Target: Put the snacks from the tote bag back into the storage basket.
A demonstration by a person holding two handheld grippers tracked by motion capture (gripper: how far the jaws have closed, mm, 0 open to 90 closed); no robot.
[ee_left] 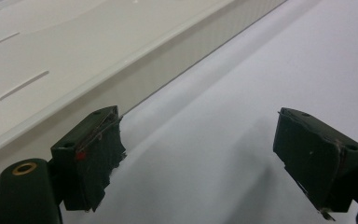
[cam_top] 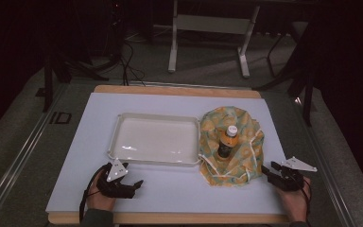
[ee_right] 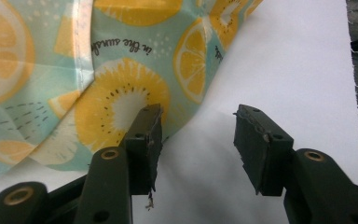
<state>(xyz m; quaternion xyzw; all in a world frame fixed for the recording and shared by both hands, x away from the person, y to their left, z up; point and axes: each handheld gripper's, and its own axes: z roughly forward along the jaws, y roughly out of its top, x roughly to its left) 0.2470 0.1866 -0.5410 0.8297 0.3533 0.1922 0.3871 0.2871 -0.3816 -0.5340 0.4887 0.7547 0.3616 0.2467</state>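
While flat-padded right tool (ee_right: 196, 135) gapes | crumpled fruit-print cloth (ee_right: 74, 70) | glossy tray (cam_top: 151, 139)

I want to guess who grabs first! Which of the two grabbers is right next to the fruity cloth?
The right gripper: its open jaws sit at the edge of the fruit-print cloth. The left gripper sits by the white tray instead.

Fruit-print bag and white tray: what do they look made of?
Fruit-print bag: likely woven cloth, matte; it slumps in soft folds, with a stitched seam in the right gripper view. White tray: probably moulded plastic, glossy; light glints on its floor and its rim is smoothly rounded.
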